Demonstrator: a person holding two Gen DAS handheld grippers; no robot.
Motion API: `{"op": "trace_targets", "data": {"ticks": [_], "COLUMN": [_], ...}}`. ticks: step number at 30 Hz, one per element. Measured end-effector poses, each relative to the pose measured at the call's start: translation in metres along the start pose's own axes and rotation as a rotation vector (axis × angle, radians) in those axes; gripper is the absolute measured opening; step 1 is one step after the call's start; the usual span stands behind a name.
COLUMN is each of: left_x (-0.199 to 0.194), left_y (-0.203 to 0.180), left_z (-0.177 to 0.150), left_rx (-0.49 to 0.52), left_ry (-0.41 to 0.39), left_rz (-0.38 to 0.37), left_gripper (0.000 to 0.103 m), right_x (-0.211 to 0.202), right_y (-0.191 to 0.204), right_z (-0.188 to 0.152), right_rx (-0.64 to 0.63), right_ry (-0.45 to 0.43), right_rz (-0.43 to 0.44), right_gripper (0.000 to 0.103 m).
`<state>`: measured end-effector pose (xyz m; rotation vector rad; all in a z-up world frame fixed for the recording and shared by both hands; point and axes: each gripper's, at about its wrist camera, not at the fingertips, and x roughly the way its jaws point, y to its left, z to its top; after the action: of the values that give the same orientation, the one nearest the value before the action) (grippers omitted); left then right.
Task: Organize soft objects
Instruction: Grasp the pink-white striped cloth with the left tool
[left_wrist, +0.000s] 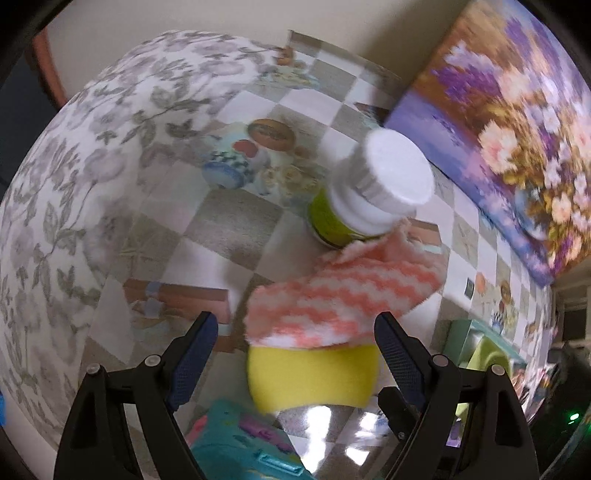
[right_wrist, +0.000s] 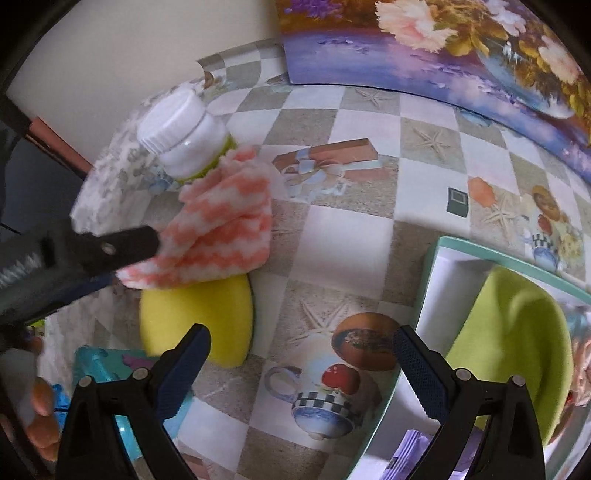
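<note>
Sorting partly done: green cloth (right_wrist: 517, 343) in box (right_wrist: 436, 266), both jaws released
Pink cloth (left_wrist: 343, 299) and yellow sponge (left_wrist: 314, 376) remain on worktop (right_wrist: 351, 236), between left gripper (left_wrist: 295, 354) jaws

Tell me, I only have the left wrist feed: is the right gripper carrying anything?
Observer: No. The right gripper is open with nothing between its fingers, over the checkered printed tablecloth.
Operator: Where's the bin? I only get a teal sliver at my right edge.
Observer: The teal-rimmed white box sits just right of that gripper, and a lime-green soft piece already lies inside it.
</note>
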<state>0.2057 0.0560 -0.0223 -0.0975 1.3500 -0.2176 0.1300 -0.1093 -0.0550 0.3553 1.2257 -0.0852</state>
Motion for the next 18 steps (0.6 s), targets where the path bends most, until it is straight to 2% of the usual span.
{"op": "trace_targets", "data": {"ticks": [5,11,15,18], "left_x": [0.008,0.016,0.024,0.029], "left_y": [-0.013,-0.029,-0.033,-0.04], "left_z": [0.005,0.008,0.015,0.016], "left_rx": [0.109,0.284,0.314,0.372], "left_ry": [0.034,0.058,0.073,0.072], "left_rz": [0.003,0.062,0.039,0.039], "left_gripper": [0.087,0.087,0.087,0.087], "right_x": [-0.009,-0.011,-0.011,-0.011], "right_y": [-0.003,-0.008,-0.008,-0.008], "right_z": [0.002,0.003,0.003,0.004], "right_rx": [-0.01,0.004,0.0,-0.003], "right_ry": [-0.015,-0.015,-0.016,-0.02], "right_rz": [-0.027,-0.035,-0.043,-0.051], "right_gripper": [0.101,0.101,0.101,0.101]}}
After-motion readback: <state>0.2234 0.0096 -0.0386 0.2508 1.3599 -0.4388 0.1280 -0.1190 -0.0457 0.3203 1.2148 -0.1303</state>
